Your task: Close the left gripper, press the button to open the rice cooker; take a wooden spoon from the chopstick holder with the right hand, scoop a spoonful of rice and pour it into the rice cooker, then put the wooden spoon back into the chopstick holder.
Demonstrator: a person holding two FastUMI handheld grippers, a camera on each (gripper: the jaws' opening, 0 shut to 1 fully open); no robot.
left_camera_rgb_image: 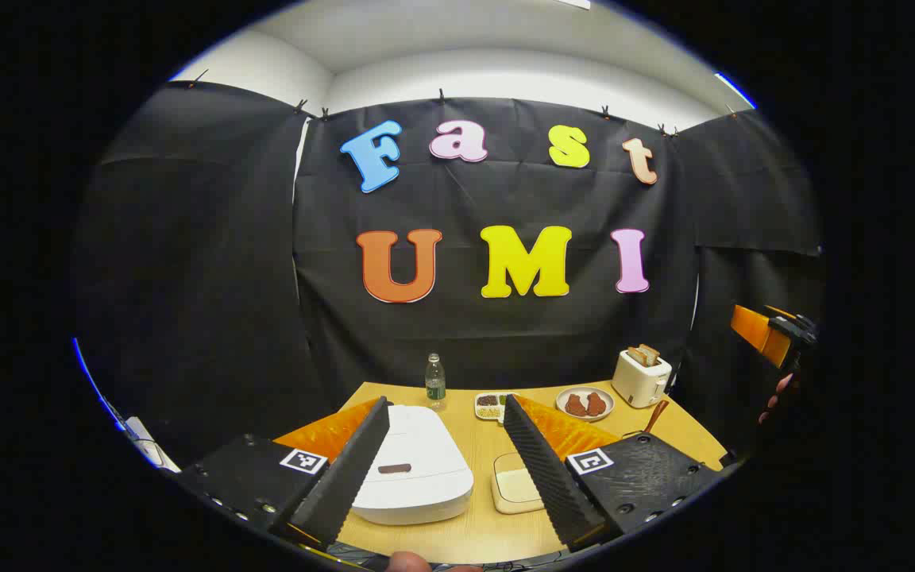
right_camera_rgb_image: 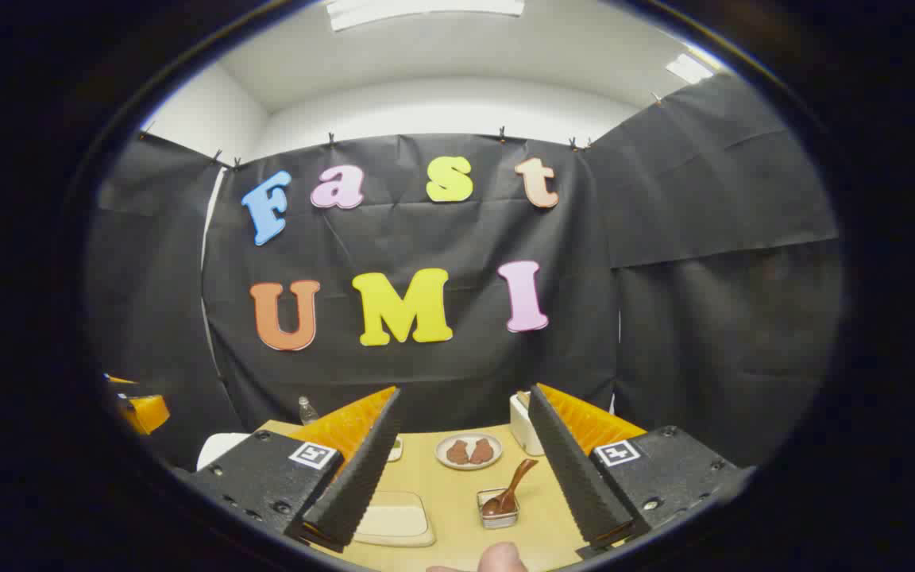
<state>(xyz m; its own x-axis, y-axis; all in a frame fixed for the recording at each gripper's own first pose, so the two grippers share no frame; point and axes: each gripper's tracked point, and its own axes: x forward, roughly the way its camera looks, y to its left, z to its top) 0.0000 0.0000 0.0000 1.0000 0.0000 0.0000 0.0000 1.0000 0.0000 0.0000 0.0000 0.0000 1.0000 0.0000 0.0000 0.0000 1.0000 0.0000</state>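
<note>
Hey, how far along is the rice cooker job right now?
Nothing looks done yet. The rice cooker has its lid down, and the left hand-held gripper hangs open above it, not closed for pressing. The right hand-held gripper is open and holds nothing; the wooden spoon sits in its holder. Left: press the button, scoop, pour, return the spoon.
</note>
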